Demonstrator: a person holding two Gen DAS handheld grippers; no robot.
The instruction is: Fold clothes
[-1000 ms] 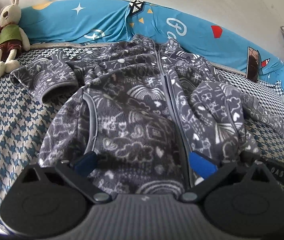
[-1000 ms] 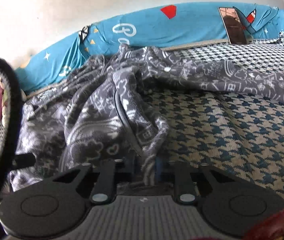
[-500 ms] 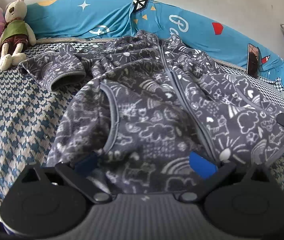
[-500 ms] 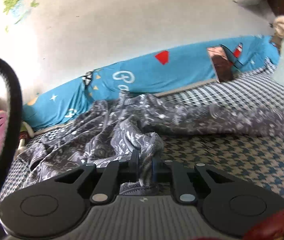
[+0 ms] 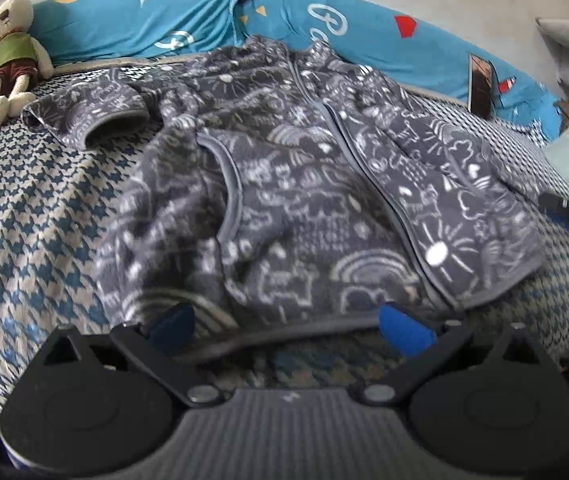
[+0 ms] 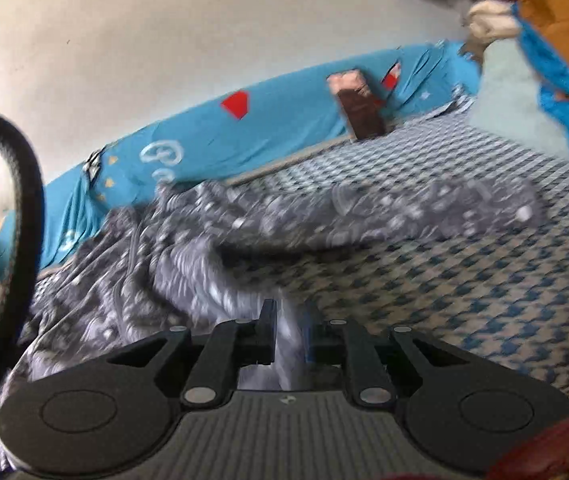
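My left tool point(image 5: 286, 326) is spread open just above the hem; my right tool point(image 6: 290, 334) pinches a fold of the fleece jacket point(image 5: 304, 200). I'd tug evenly and flatten it. Jacket is soft, thick pile, doodle-printed, mid-bed on the houndstooth cover point(image 5: 36, 208); right sleeve point(image 6: 424, 208) trails farther out.

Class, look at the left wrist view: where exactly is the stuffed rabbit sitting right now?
The stuffed rabbit sits at the far upper left of the left wrist view, on the houndstooth bedspread, against the blue bolster and beyond the grey fleece jacket's sleeve.
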